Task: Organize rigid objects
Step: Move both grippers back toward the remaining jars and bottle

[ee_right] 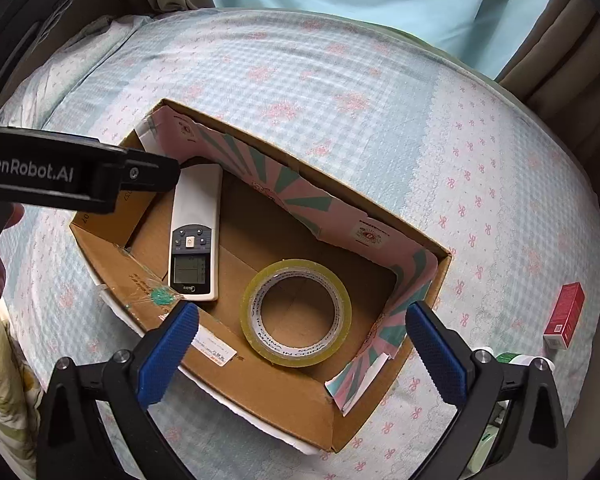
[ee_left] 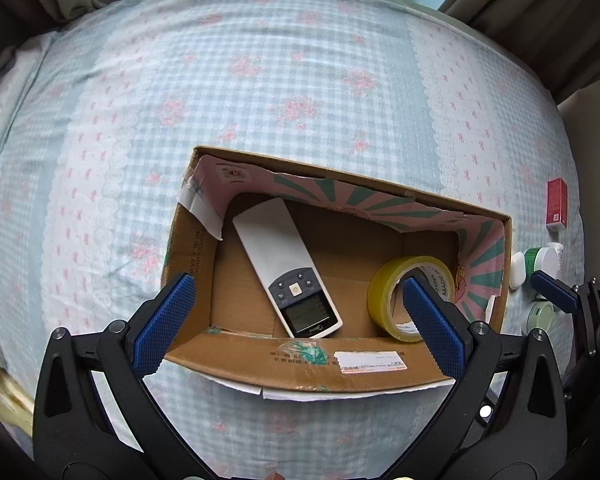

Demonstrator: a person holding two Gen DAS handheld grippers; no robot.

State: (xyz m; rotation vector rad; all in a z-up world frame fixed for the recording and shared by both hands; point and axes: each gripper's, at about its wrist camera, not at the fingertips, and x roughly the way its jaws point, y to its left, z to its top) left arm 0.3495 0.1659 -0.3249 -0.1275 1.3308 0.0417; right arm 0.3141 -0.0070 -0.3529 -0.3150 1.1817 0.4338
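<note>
An open cardboard box (ee_left: pixel 300 368) (ee_right: pixel 260 392) lies on the bed. Inside it lie a white remote control (ee_left: pixel 284 268) (ee_right: pixel 194 240) and a roll of yellow tape (ee_left: pixel 384 292) (ee_right: pixel 296 352). My left gripper (ee_left: pixel 296 320) is open and empty above the box's near wall. My right gripper (ee_right: pixel 300 344) is open and empty above the tape roll; one of its fingers (ee_left: pixel 552 290) shows at the right in the left wrist view. The left gripper's body (ee_right: pixel 80 176) crosses the right wrist view at the left.
A red carton (ee_left: pixel 557 204) (ee_right: pixel 565 316) lies on the blue checked bedsheet (ee_left: pixel 260 80) right of the box. White and green jars (ee_left: pixel 540 260) (ee_right: pixel 516 358) sit near it. Curtains hang behind the bed.
</note>
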